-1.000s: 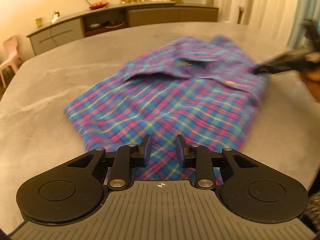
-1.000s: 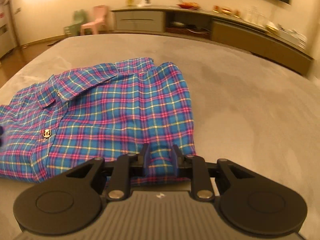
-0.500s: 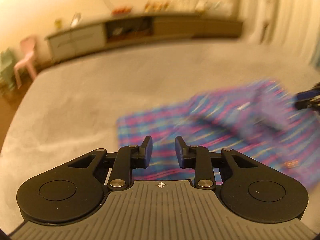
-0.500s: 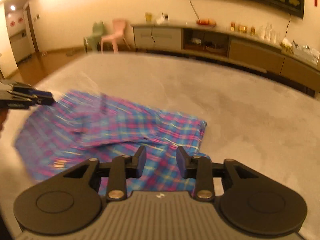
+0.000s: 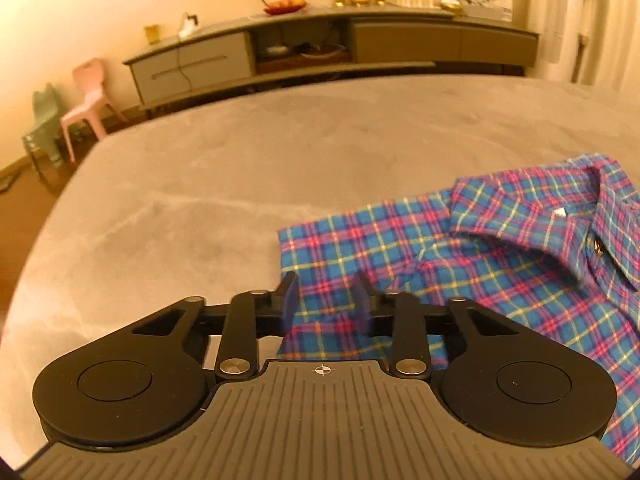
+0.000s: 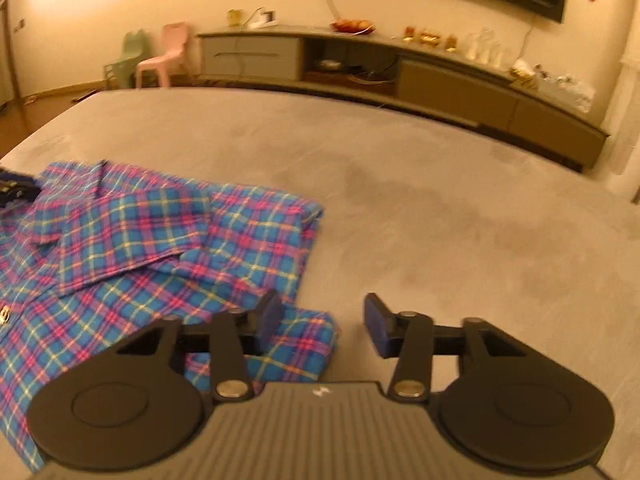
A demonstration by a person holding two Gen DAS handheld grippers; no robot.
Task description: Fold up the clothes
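Observation:
A blue, pink and yellow plaid shirt (image 5: pixel 500 248) lies folded on the grey table (image 5: pixel 240 168), collar up and buttons showing. My left gripper (image 5: pixel 325 302) hovers over the shirt's left edge. Its jaws are opening slightly, and only flat cloth shows in the gap beneath them. My right gripper (image 6: pixel 322 320) is at the shirt's (image 6: pixel 140 240) right edge, over a folded corner. Its jaws are opening wide and nothing is pinched between them. The left gripper's tip (image 6: pixel 16 188) shows at the far left of the right wrist view.
Bare grey tabletop (image 6: pixel 440 200) stretches beyond and beside the shirt. A long sideboard (image 5: pixel 320 44) with dishes and glasses runs along the far wall. A pink chair (image 5: pixel 86 96) and a green chair (image 5: pixel 42 120) stand at the left, a curtain (image 5: pixel 580 12) at the right.
The left gripper has slid left from the shirt's middle to its left edge. The right gripper has moved to the right edge and its jaws have spread wider.

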